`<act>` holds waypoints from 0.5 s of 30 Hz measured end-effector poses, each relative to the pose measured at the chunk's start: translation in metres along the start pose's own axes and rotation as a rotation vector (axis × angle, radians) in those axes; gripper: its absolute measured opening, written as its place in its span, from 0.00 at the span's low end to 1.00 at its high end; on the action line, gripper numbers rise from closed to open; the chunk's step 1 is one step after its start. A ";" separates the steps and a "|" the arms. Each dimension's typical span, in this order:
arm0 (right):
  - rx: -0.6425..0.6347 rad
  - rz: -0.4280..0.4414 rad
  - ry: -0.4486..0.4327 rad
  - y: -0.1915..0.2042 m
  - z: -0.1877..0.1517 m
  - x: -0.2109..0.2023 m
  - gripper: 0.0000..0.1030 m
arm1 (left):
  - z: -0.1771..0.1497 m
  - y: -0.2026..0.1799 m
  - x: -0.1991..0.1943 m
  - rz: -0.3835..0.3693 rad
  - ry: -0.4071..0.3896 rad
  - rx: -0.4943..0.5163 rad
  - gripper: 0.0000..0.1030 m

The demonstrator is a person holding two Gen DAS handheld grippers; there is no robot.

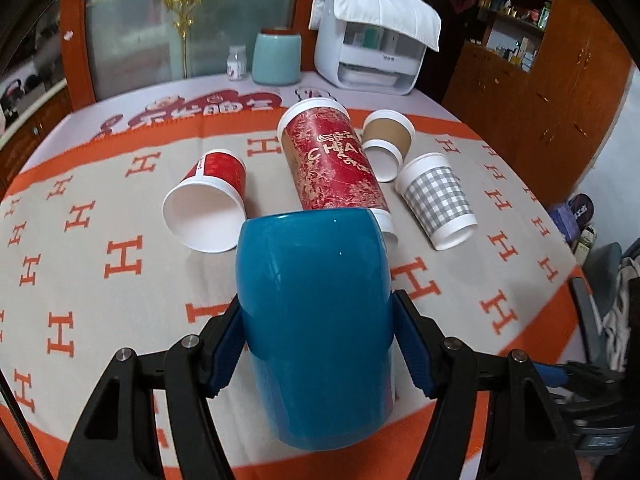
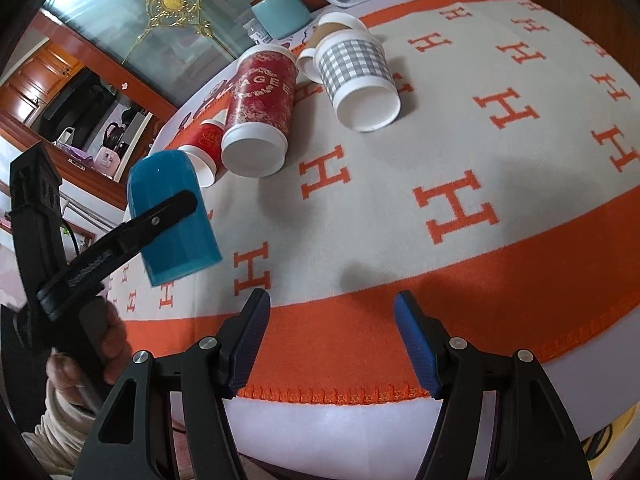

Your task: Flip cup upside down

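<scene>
- The left gripper [image 1: 318, 340] is clamped on the blue cup [image 1: 316, 320], its blue pads [image 1: 226, 344] pressed against both sides of it.
- The blue cup is held off the desk [image 1: 120, 280], in front of the tall red cup [image 1: 336, 164], which lies on its side.
- Left of the tall red cup lies a short red cup [image 1: 208, 204]; right of it lie a brown-sleeved cup [image 1: 386, 144] and a checked cup [image 1: 438, 200].
- The right gripper [image 2: 332, 340] hangs spread apart with nothing between its fingers, over the desk's orange border, well in front of the tall red cup.

4 paper cups [image 1: 336, 160] lie mid-desk [image 1: 120, 280]; a jar [image 1: 276, 58] and an appliance [image 1: 372, 40] stand at the far edge.
</scene>
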State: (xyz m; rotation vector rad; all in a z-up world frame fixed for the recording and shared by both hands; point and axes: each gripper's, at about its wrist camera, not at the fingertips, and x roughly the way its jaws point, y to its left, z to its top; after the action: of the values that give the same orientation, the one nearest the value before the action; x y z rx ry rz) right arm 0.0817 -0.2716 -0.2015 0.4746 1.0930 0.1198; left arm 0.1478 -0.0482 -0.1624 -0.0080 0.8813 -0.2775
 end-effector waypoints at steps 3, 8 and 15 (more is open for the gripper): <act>-0.024 -0.006 -0.012 0.006 -0.001 -0.003 0.65 | -0.012 0.000 0.007 0.025 -0.016 0.016 0.66; -0.056 -0.015 -0.012 0.013 -0.004 -0.003 0.65 | -0.024 -0.004 -0.004 0.026 -0.057 0.052 0.66; -0.070 -0.020 -0.013 0.017 -0.006 -0.002 0.65 | -0.041 -0.006 -0.016 0.028 -0.069 0.065 0.66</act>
State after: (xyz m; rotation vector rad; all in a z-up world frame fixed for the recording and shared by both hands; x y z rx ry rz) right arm 0.0778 -0.2549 -0.1948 0.4015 1.0769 0.1364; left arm 0.1056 -0.0460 -0.1755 0.0548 0.8032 -0.2782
